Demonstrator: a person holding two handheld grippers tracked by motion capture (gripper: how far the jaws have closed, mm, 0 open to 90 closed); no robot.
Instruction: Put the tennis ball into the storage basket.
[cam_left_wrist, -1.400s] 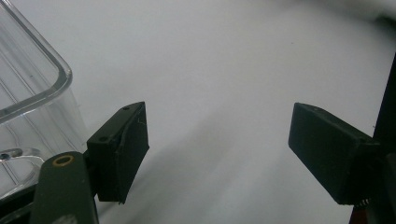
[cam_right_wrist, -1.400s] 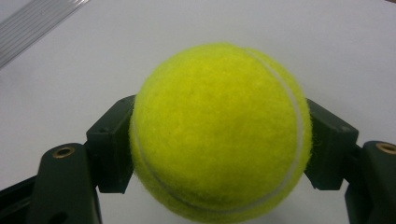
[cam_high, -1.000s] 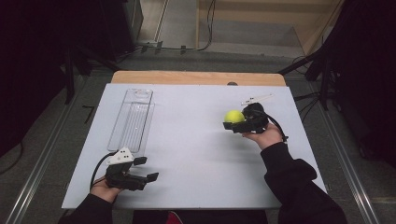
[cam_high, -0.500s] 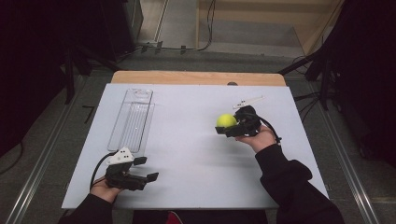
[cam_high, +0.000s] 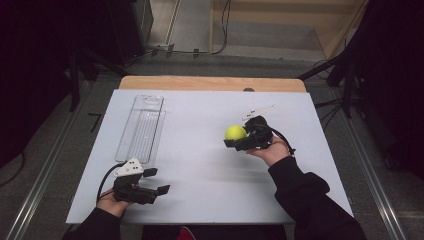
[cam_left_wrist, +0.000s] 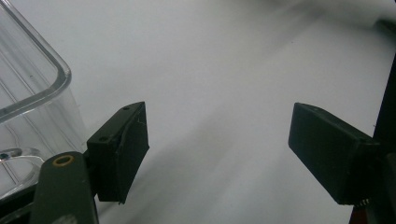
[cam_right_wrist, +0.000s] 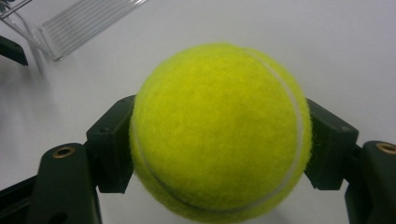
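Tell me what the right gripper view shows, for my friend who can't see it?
A fuzzy yellow-green tennis ball with a white seam sits squeezed between the two black jaws of the right gripper, above a white table. A clear ribbed plastic tray lies at the top left.

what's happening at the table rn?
A person works with a gripper in each hand. The right gripper is shut on a yellow tennis ball, held above the white table right of centre. The left gripper rests at the near left edge, jaws open and empty, beside a clear plastic tray.
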